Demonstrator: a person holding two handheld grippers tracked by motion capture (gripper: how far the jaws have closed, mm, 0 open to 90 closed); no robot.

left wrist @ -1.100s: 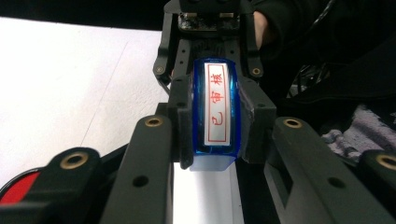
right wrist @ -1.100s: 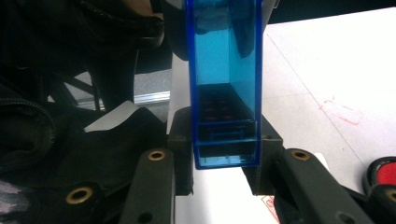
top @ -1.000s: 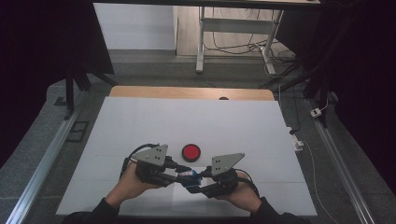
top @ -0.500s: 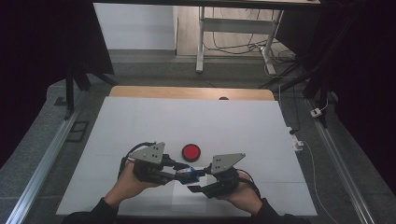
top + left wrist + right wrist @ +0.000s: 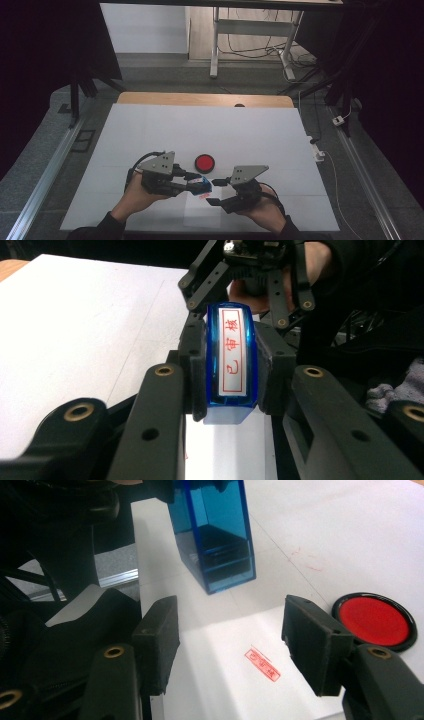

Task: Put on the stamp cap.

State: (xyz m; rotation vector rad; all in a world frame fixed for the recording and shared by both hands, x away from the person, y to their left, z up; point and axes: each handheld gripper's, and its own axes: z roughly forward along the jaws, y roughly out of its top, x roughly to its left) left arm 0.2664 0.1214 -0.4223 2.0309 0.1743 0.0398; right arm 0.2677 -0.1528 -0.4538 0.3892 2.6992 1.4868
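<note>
Here left hand-held gripper [image 5: 230,365] clamps blue stamp [image 5: 231,360]; red ink pad [image 5: 204,162] uncovered.

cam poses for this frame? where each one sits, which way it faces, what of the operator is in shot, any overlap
High view: above the operator's side, facing forward and down on the table; forearms, both hands, left claw, right claw.
Left gripper view: on the left claw, along its jaws clamping the blue stamp, toward the right hand.
Right gripper view: on the right claw, jaws open over the red imprint.
Shared: stamp, red ink pad.
</note>
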